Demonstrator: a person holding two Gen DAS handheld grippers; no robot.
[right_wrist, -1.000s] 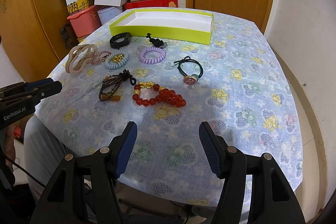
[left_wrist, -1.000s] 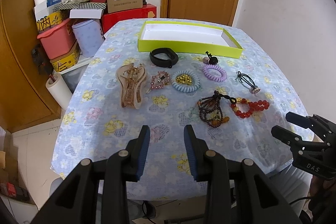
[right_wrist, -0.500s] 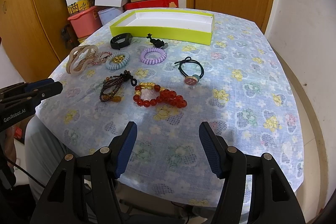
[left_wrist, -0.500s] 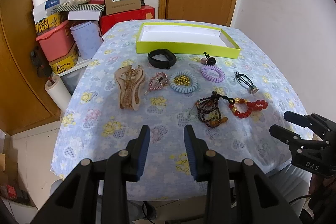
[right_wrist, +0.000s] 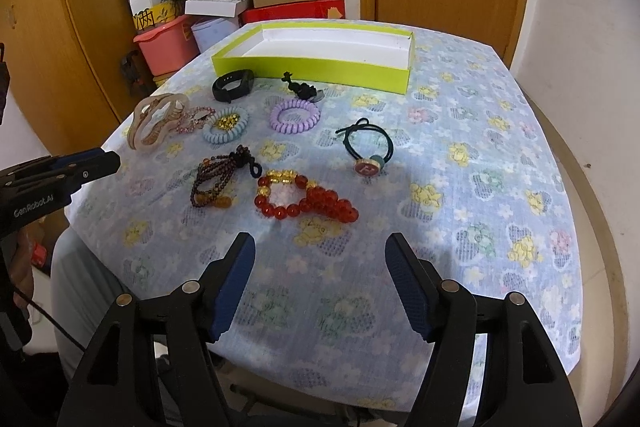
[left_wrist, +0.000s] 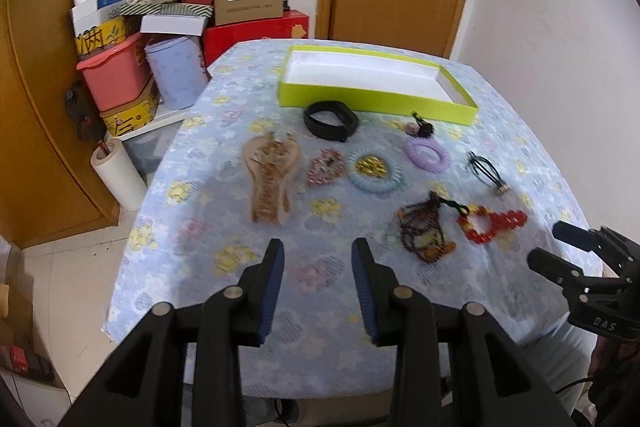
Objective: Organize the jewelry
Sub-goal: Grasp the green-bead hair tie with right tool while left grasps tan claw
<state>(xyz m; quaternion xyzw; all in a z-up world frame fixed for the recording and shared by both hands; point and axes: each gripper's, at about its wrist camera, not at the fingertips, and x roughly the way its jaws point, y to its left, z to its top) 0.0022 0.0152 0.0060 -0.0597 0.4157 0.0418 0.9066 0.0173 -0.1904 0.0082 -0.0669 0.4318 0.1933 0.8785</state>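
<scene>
Nine pieces of jewelry lie loose on the flowered worktop, all ahead of my fingers and none touched. In my right view the red bead bracelet sits nearest, at 12 o'clock just beyond my right gripper, whose fingers are spread wide and hold nothing. The brown bead bracelet lies at 11 o'clock, the black hair tie at 1 o'clock. In my left view the beige hair claw lies at 12 o'clock beyond my left gripper, its fingers parted and bare. The black band lies just before the green tray, which stands at the far edge with only its white floor showing.
</scene>
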